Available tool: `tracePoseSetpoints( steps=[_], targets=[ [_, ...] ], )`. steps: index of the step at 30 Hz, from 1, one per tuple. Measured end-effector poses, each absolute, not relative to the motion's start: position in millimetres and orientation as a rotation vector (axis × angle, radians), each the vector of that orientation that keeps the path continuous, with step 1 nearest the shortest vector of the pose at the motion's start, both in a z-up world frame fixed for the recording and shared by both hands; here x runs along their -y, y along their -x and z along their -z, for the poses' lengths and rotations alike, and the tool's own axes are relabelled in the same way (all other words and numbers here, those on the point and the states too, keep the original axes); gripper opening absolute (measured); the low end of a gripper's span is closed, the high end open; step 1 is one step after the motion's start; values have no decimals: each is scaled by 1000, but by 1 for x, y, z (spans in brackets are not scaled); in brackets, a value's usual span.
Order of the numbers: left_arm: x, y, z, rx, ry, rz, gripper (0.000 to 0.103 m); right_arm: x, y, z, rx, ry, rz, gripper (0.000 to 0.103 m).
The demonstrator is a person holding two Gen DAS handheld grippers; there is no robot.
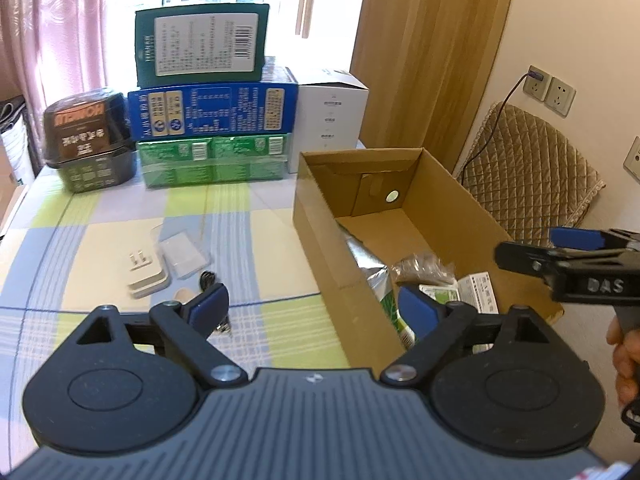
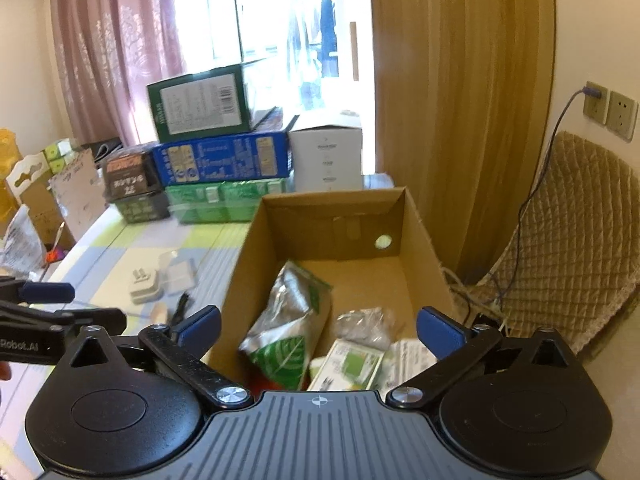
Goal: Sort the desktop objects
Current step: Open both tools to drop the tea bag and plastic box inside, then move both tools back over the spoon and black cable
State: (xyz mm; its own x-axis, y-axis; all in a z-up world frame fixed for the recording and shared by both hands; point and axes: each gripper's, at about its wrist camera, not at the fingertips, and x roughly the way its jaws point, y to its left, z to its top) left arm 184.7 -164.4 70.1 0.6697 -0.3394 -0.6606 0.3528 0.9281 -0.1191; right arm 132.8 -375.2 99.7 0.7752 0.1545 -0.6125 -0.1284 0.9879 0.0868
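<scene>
— Left wrist view first: where are the desktop things?

— A white charger [image 1: 146, 276] lies on the checked bench [image 1: 100, 236], prongs up, with a clear plastic case [image 1: 185, 255] just to its right and a dark small object [image 1: 208, 279] near them, too blurred to name. To the right stands the open cardboard box [image 1: 320, 236].

— What is in the box?

— A silver and green pouch [image 2: 290, 332], a crumpled clear bag [image 2: 366, 326], a small green and white carton [image 2: 348, 366] and a white leaflet [image 2: 412, 354], all at its near end.

— And the grippers?

— The left gripper [image 1: 312, 306] hangs over the box's near left wall, jaws spread wide, nothing between them. The right gripper [image 2: 318, 326] hangs above the box's contents, jaws likewise released.

— Farther out?

— Stacked boxes [image 1: 212, 112] and a dark tub [image 1: 90, 140] at the far edge, and a quilted chair [image 2: 568, 240] to the right.
</scene>
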Motion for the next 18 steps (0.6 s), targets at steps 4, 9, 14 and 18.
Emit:
tracePoseSetpoints(
  steps=[4, 9, 14, 18],
  targets=[
    [152, -168, -75, -734, -27, 372, 97, 362, -115, -105, -671, -42, -169, 101],
    [136, -146, -83, -724, -37, 368, 101, 346, -100, -111, -671, -46, -190, 101],
    [117, -130, -85, -723, -37, 344, 101, 331, -88, -114, -667, -39, -215, 101],
    [100, -120, -86, -724, -32, 319, 101, 321, -81, -116, -664, -41, -233, 101]
  ],
)
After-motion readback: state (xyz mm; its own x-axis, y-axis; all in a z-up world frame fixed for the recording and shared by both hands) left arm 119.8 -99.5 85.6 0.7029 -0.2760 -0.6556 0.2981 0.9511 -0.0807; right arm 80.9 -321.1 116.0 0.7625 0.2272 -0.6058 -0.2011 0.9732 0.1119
